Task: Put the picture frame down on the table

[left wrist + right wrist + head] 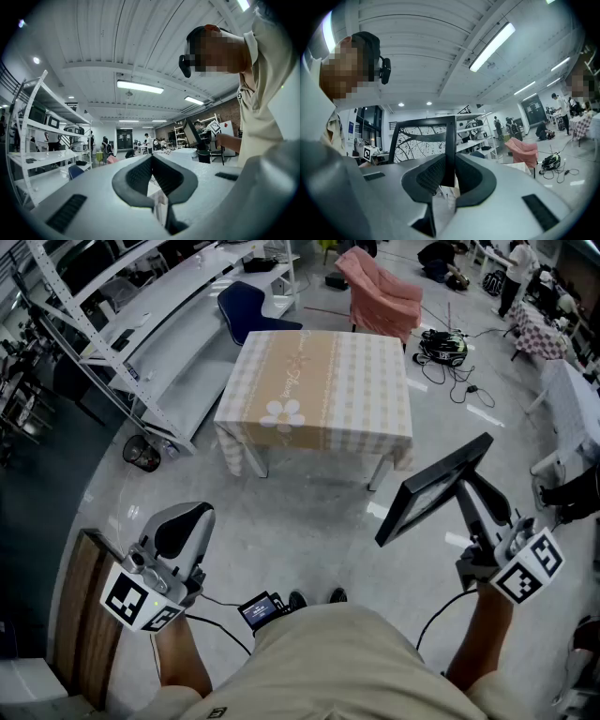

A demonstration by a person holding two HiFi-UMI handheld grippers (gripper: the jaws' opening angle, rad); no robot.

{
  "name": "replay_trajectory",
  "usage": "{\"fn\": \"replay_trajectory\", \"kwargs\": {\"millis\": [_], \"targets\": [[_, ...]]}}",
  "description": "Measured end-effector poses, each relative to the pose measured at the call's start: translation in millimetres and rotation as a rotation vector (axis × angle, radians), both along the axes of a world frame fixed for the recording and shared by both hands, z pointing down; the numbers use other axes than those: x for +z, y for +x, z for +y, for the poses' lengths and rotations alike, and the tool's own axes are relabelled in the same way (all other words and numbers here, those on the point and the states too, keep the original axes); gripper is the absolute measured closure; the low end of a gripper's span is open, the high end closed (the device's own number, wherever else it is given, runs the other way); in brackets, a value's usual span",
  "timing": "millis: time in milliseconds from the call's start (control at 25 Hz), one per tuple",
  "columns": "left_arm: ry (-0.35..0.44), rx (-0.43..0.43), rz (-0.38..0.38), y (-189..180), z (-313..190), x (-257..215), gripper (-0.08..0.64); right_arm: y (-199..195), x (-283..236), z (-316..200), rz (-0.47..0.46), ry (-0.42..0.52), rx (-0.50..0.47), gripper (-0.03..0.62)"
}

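A black picture frame (433, 489) with a black-and-white branch print (423, 140) is held up in the air, tilted, to the right of my body. My right gripper (472, 486) is shut on its right edge, the frame's black side bar (450, 150) pinched between the pads. The table (321, 390), with a beige checked cloth and a flower print, stands ahead across the floor, nothing on it. My left gripper (186, 518) hangs low at the left, shut and empty; in the left gripper view its pads (140, 174) meet at the tips.
A pink-draped chair (382, 292) and a blue chair (251, 307) stand beyond the table. White shelving (141, 329) runs along the left. Cables and a dark bag (442, 347) lie on the floor at right. A wooden board (77, 615) stands by my left side. People stand far off.
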State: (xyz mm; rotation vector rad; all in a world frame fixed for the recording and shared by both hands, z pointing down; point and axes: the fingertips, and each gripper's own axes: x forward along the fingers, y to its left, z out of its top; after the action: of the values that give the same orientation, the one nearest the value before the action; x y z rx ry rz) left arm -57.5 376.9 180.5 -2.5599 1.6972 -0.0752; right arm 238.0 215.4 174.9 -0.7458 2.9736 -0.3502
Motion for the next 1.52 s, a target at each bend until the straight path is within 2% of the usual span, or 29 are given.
{"fn": "replay_trajectory", "kwargs": {"millis": [640,920,1200,1520], "targets": [[-0.008,0.091,0.04,-14.1,11.7,6.0,0.552,-15.4,-5.2,29.6,-0.012,-0.028,0.058,0.531],[-0.008,0.199,0.074,-5.1,6.6,12.8,0.552,-11.8,-7.3,47.8,-0.016,-0.05,0.123,0.531],[-0.014,0.333,0.095,30.5,-13.3,20.0,0.552,21.8,-9.3,66.3,-0.001,-0.045,0.215,0.531],[-0.016,0.469,0.076,111.5,-47.9,15.2,0.552,103.1,0.1,66.9,-0.024,-0.061,0.33,0.531]]}}
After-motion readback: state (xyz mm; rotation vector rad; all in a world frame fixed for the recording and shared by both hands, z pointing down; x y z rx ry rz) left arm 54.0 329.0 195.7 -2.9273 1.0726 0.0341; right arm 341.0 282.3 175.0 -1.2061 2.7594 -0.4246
